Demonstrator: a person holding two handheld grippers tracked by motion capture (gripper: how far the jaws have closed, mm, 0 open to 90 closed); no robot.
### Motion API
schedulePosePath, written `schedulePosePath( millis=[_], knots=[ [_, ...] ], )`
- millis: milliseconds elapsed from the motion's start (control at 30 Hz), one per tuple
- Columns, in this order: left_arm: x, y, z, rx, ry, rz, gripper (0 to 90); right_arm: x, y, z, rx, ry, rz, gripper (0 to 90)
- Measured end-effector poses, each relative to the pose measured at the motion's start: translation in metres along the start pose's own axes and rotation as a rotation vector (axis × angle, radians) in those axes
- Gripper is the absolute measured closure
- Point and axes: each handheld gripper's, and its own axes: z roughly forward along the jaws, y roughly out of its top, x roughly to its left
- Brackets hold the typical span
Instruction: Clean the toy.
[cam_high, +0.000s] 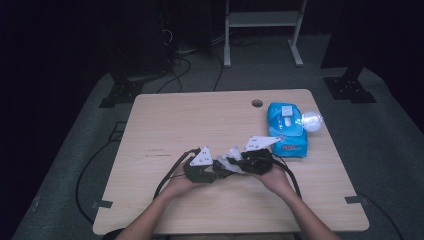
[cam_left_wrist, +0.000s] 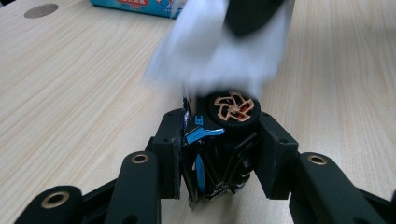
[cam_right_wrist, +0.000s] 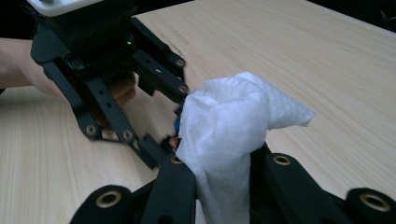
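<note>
The right gripper (cam_high: 246, 162) held a bunched white wipe (cam_right_wrist: 229, 135) pinched between its two black jaws, as the right gripper view showed; the cloth rose from between the jaws and folded over into a loose crown. No earlier picture being to hand, only the closed hold on the wipe is recorded. Directly ahead of that gripper, tip to tip with it, stood the left gripper (cam_high: 216, 168), whose jaws were closed narrow on a small black toy car (cam_left_wrist: 219, 149) with blue trim and a copper-spoked wheel (cam_left_wrist: 232, 106) turned upward. In the left gripper view the wipe (cam_left_wrist: 210, 51) appeared blurred and lay just above the wheel, at or very near its upper edge; whether it pressed on the wheel could not be told. Each gripper was borne by a hand (cam_high: 275, 177) of the person, forearms entering from the near edge, and each carried a grey three-cornered plate (cam_high: 260, 143) on top. Both tools hung low over the near middle of a light wooden table (cam_high: 175, 120). Beyond the right gripper, toward the far right of the table, lay a blue pack of wipes (cam_high: 286, 131), well apart from the car, with a pale rounded object (cam_high: 312, 121) just beside the pack's outer edge. A round cable hole (cam_high: 257, 103) lay near the far edge.
</note>
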Motion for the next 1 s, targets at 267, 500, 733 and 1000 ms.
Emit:
schedulePosePath(
  millis=[267, 500, 733, 1000],
  knots=[
    [0.001, 0.0, 0.0, -0.002, -0.004, 0.003, 57.7, 0.005, -0.003, 0.016, 0.023, -0.016, -0.034, 79.4],
    [0.001, 0.0, 0.0, -0.006, -0.007, -0.004, 57.5, -0.01, -0.012, -0.003, 0.031, -0.068, -0.006, 78.5],
    [0.002, -0.001, 0.0, -0.008, -0.009, -0.009, 57.5, -0.007, -0.008, -0.013, 0.061, -0.095, -0.041, 51.2],
    [0.002, -0.001, 0.0, -0.008, -0.009, -0.008, 57.3, -0.006, -0.005, -0.03, 0.043, -0.121, -0.05, 45.6]
  ],
)
